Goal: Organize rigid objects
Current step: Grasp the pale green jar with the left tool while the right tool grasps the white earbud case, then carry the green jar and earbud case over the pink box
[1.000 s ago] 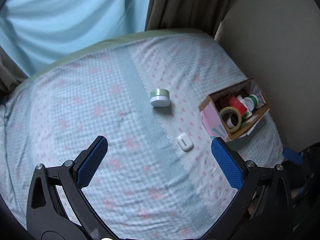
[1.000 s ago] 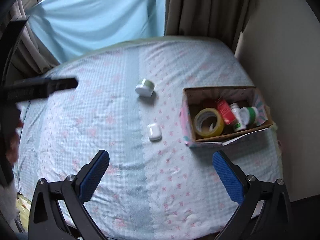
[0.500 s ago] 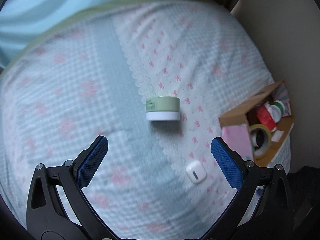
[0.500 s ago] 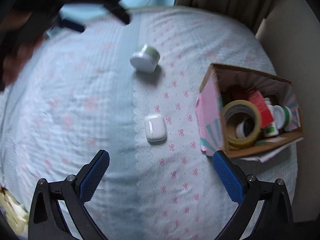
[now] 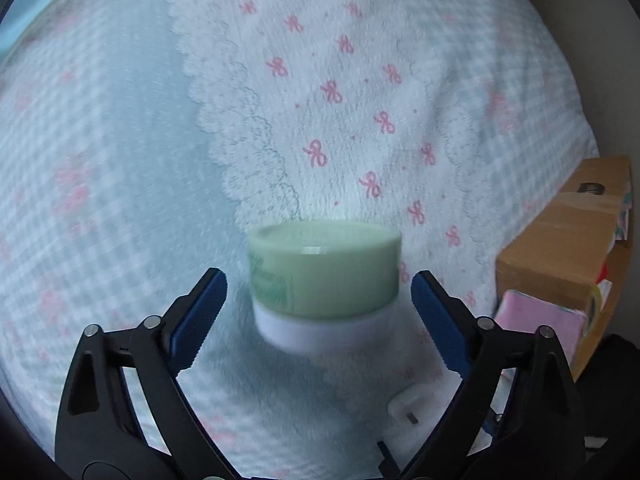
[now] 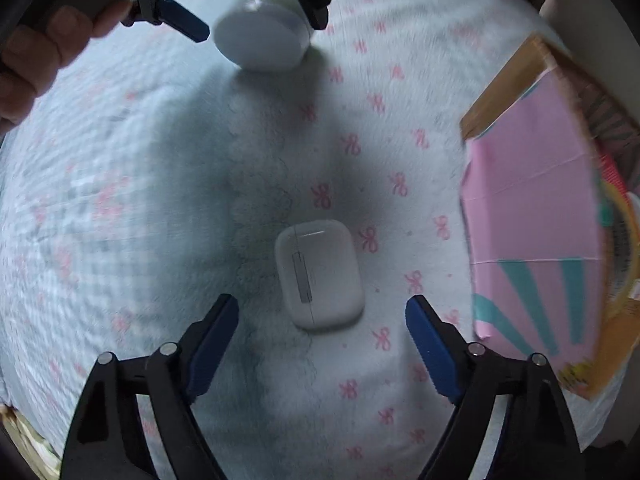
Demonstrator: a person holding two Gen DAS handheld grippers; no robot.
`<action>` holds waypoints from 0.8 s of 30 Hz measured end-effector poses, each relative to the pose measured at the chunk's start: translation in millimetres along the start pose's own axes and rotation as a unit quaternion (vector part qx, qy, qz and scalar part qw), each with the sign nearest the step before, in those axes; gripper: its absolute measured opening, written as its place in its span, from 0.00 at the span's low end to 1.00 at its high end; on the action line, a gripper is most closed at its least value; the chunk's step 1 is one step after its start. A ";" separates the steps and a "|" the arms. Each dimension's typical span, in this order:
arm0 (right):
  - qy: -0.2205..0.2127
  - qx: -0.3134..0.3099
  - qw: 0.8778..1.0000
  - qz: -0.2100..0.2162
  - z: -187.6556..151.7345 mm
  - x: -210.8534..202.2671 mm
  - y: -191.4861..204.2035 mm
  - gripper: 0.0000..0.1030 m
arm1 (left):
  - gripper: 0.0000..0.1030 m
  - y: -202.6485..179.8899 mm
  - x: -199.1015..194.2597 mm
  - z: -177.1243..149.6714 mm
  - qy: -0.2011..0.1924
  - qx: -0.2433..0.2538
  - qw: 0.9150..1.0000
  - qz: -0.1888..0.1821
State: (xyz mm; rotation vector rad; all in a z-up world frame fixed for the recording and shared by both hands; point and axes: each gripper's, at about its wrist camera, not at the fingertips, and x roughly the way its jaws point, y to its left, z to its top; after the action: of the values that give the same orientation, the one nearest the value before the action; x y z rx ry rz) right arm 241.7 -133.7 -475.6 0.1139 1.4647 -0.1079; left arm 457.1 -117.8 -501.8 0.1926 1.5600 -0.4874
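A green jar with a white lid (image 5: pixel 324 286) lies lid-down on the bed cover, right between the open blue-padded jaws of my left gripper (image 5: pixel 318 312); the pads stand on each side, apart from it. The jar (image 6: pixel 266 34) and the left gripper (image 6: pixel 244 12) also show at the top of the right wrist view. A white earbud case (image 6: pixel 319 274) lies flat on the cover just ahead of my open right gripper (image 6: pixel 322 338). It also shows at the bottom of the left wrist view (image 5: pixel 412 402).
A cardboard box with a pink side (image 6: pixel 532 216) stands to the right, holding a yellow tape roll (image 6: pixel 624 240) and other items. It sits at the right edge of the left wrist view (image 5: pixel 560 248). The bed cover (image 5: pixel 120 140) spreads to the left.
Both grippers have come down close to the bed. The left one now straddles the jar, the right one has closed in on the earbud case. Jaws of both stay open.
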 end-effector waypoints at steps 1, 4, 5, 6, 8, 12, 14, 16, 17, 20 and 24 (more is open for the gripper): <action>0.004 0.000 1.000 0.001 1.7 4.7 -0.6 0.78 | 0.89 -1.7 5.1 3.2 0.004 0.003 1.000 0.001; 0.017 -0.002 1.000 0.015 5.6 14.1 -1.5 0.69 | 0.83 -4.7 15.4 9.5 0.011 0.006 1.000 0.003; 0.017 -0.003 1.000 0.020 6.7 15.3 -1.5 0.67 | 0.82 -4.9 17.4 11.1 0.013 0.005 1.000 0.002; 0.013 -0.008 1.000 0.023 7.9 15.3 -0.8 0.67 | 0.82 -4.7 18.6 12.6 0.014 0.003 1.000 0.002; 0.008 -0.020 1.000 0.019 9.2 15.3 1.5 0.64 | 0.81 -5.7 22.5 13.2 0.015 0.002 1.000 0.005; 0.004 -0.036 0.999 0.019 15.1 11.5 12.3 0.40 | 0.66 -5.6 26.3 17.8 0.002 0.004 1.000 0.010; 0.005 -0.038 0.999 0.016 15.9 10.6 15.5 0.40 | 0.66 -3.0 25.2 19.3 0.002 0.004 1.000 0.004; 0.005 -0.034 0.999 0.019 16.0 10.6 15.6 0.40 | 0.66 -0.9 25.2 20.7 -0.001 0.005 1.000 0.002; 0.005 -0.033 0.999 0.022 16.5 11.1 14.6 0.40 | 0.66 1.0 24.0 21.8 -0.002 0.006 1.000 0.003; 0.004 -0.036 0.999 0.025 17.2 10.4 12.2 0.40 | 0.66 5.8 16.6 15.2 -0.007 0.003 1.000 0.002; 0.000 -0.035 0.999 0.029 11.9 3.6 5.5 0.40 | 0.66 7.1 4.2 -1.9 -0.013 -0.009 1.000 -0.008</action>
State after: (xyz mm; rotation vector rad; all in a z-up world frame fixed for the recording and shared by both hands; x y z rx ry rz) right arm 254.6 -130.0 -478.0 0.0988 1.4629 -0.0098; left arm 458.1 -111.4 -507.2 0.1596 1.5419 -0.4872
